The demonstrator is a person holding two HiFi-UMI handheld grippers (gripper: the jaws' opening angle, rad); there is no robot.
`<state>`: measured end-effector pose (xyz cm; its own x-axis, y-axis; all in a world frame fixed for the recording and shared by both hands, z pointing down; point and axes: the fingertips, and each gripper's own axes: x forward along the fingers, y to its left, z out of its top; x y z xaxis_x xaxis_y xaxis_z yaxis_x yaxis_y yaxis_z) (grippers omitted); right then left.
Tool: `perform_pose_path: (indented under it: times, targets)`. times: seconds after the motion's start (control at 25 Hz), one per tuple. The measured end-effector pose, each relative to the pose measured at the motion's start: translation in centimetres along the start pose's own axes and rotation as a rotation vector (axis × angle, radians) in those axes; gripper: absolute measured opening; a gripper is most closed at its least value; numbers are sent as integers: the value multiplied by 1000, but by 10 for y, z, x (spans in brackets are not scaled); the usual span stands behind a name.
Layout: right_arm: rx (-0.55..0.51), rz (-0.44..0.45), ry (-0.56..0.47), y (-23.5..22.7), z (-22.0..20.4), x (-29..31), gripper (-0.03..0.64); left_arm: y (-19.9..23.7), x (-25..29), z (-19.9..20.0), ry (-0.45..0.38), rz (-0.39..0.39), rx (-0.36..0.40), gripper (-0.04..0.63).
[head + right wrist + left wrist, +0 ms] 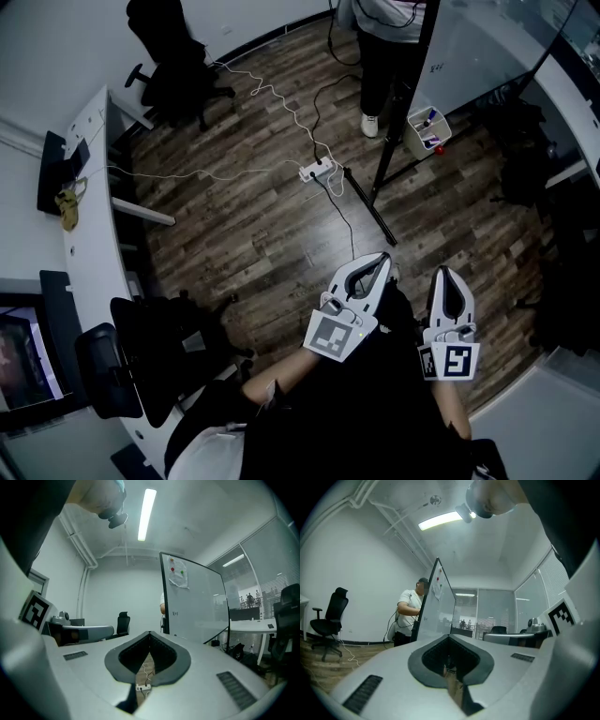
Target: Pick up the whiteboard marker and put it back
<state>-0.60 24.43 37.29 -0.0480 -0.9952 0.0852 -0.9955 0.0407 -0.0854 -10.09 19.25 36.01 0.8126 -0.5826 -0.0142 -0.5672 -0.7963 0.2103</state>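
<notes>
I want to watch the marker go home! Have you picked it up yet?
Not yet; nothing looks done. The left gripper and right gripper are both shut and empty, held above the wooden floor. What may be markers lie in a small basket at the foot of the whiteboard, farther off. Left: reaching it, picking up a marker, putting it back.

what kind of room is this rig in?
Probably an office or meeting room: a freestanding whiteboard on a black stand, a black swivel office chair, and a long curved white desk.
</notes>
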Motion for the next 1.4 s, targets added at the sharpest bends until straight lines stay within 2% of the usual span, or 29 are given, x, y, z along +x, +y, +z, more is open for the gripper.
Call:
perform_pose_path:
  times: [0.44,0.92,1.2,1.4]
  targets:
    - [8,25,-3,-41,-1,44,14,15,54,-3,5,39,7,0]
    - [5,112,-27,-93,11,103,14,27,130,3,-14,103,18,0]
    - [17,163,9,-118,5,127,14,25,162,4,-4,150,42,0]
    - [18,219,-12,-125,9,144,15,26,173,2,1,196,54,0]
